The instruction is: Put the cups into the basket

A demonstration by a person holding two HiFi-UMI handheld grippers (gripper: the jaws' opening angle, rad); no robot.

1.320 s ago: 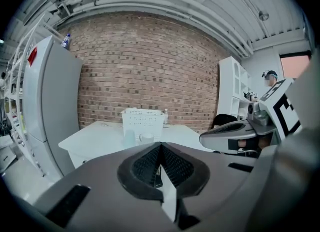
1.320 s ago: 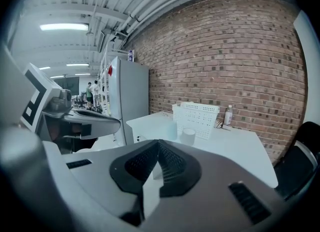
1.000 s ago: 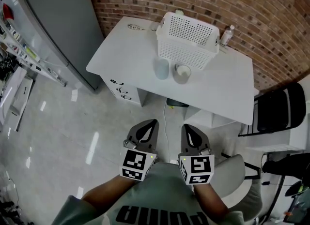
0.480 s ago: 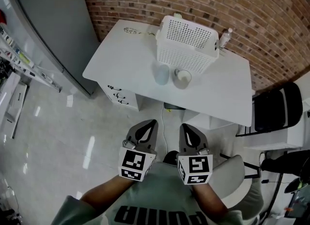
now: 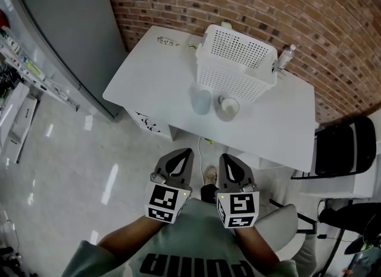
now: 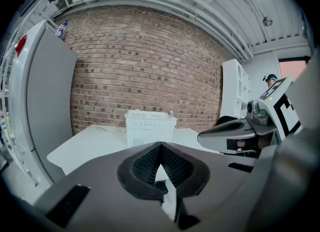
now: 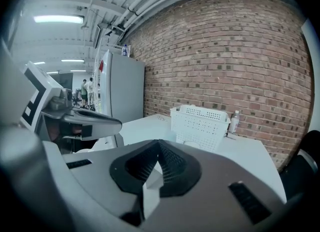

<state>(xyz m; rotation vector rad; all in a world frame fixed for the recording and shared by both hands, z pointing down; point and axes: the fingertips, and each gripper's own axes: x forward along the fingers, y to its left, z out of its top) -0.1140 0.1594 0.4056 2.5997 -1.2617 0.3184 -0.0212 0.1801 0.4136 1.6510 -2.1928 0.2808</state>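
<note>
Closest in, the person's hands hold both tools above the glossy floor (image 5: pixel 71 168). The left gripper (image 5: pixel 183 155) has its jaws pressed together with nothing between them. The right gripper (image 5: pixel 228 164), just beside it, is likewise closed and empty. Both are well apart from the white table (image 5: pixel 158 79) ahead. On the table stand a pale blue cup (image 5: pixel 202 101) and a white cup (image 5: pixel 227 107), upright and side by side, just in front of the white perforated basket (image 5: pixel 229 80). A clear bottle (image 5: pixel 286 57) stands beside the basket's right corner, near the brick wall (image 5: pixel 297 8).
</note>
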